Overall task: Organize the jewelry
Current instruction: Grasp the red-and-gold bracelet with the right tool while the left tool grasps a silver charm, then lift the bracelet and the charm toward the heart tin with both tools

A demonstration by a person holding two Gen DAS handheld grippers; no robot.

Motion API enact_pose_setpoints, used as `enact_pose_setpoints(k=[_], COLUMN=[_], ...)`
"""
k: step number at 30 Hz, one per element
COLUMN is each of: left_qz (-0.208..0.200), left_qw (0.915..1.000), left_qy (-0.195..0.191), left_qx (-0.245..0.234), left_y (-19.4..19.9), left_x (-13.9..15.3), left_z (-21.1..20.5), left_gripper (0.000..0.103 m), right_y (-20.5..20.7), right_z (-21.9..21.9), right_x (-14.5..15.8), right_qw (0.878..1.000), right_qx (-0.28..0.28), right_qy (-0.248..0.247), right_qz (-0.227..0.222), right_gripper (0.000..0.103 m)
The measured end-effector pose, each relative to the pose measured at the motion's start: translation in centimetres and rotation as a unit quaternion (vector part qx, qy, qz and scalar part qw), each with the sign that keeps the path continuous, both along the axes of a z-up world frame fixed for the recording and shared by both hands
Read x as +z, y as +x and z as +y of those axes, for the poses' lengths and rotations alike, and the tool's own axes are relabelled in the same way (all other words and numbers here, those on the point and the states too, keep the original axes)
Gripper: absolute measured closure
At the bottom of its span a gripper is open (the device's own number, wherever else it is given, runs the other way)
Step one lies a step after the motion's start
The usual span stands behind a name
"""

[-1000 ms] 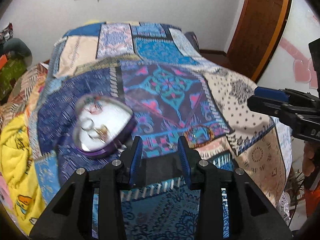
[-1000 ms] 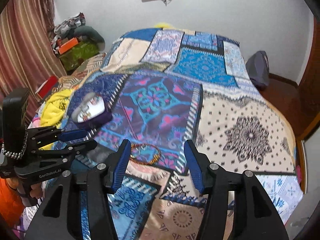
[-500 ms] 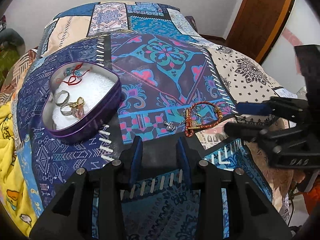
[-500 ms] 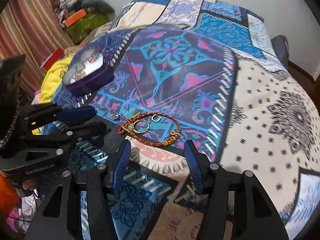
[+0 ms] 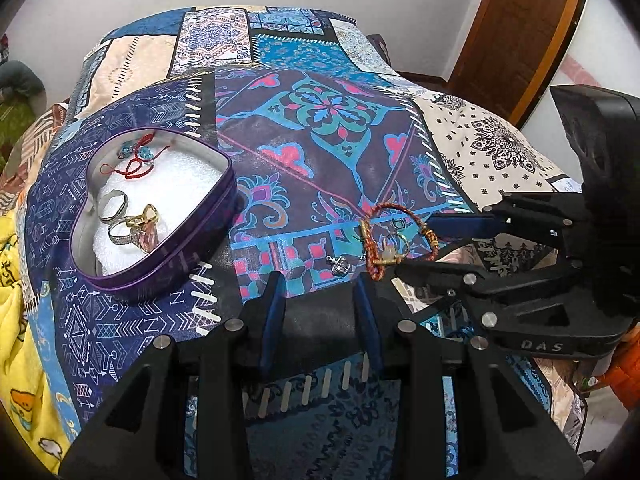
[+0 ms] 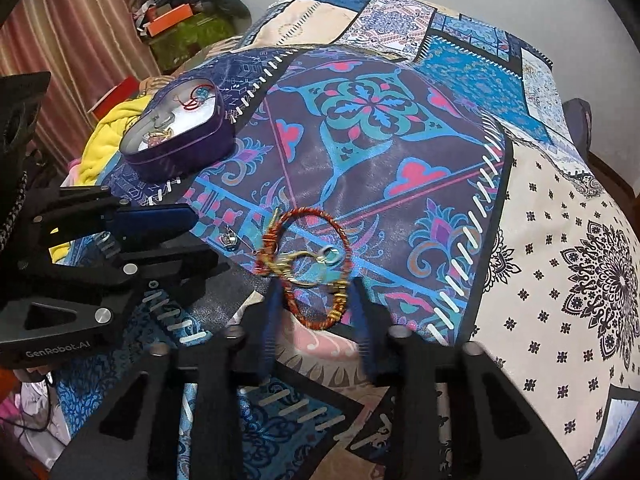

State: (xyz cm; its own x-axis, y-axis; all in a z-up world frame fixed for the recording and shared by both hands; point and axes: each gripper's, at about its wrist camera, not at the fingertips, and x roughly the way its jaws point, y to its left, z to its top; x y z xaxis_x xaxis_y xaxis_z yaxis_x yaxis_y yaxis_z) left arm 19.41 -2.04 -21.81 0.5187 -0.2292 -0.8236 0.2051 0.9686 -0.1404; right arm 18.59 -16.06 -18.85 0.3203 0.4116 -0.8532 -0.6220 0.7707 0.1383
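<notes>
A purple heart-shaped tin (image 5: 168,248) lies open on the bed, holding rings (image 5: 132,224) and a red cord (image 5: 134,162); it also shows in the right wrist view (image 6: 180,148). A red-orange braided bracelet (image 6: 316,268) lies on the quilt with gold rings inside it, also in the left wrist view (image 5: 394,236). A small silver charm (image 5: 340,266) lies beside it. My right gripper (image 6: 314,300) is open, its tips either side of the bracelet's near edge. My left gripper (image 5: 320,288) is open and empty, just short of the charm.
The patchwork quilt (image 5: 320,120) covers the bed. A yellow blanket (image 5: 16,280) lies at the left edge. A brown door (image 5: 516,32) stands at the back right. Clutter and a striped curtain (image 6: 80,32) are at the left.
Both grippers have moved down and forward toward the bed. The right gripper has closed in on the bracelet and the tin has come nearer. Both stay open.
</notes>
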Motion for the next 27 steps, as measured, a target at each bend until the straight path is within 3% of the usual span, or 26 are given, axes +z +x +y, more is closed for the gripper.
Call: enact_pose_setpoints(k=[4,19,21,23,27], left_qz=[0.0,-0.001,-0.004,-0.006,-0.005], left_qw=[1.0,0.9998,0.9995,0.9992,0.9995], left_qy=[0.005,0.019,0.028,0.039,0.029], left_qx=[0.0,-0.011,-0.013,-0.012,-0.008], left_y=[0.1,1.1,1.3,1.6,1.7], left_x=[0.0,-0.4,-0.5,-0.6,-0.5], left_z=[-0.1,-1.4,-1.8,-2.1,-1.9], left_gripper=[0.067,0.068,0.074,0.09,0.091], right_y=[-0.1,0.3,0.4,0.4,0.3], right_z=[-0.2,-3.2,-3.4,-3.5,-3.5], right_x=[0.1,3.1,3.5,3.7,4.3], right_qw=[1.0,0.998,0.997,0.997,0.996], right_qx=[-0.003,-0.049,-0.054,-0.057,-0.062], right_qy=[0.005,0.041,0.046,0.048,0.049], right_qz=[0.003,-0.022,-0.025,-0.028,-0.036], right_gripper=[0.09,0.09,0.09,0.09,0.09])
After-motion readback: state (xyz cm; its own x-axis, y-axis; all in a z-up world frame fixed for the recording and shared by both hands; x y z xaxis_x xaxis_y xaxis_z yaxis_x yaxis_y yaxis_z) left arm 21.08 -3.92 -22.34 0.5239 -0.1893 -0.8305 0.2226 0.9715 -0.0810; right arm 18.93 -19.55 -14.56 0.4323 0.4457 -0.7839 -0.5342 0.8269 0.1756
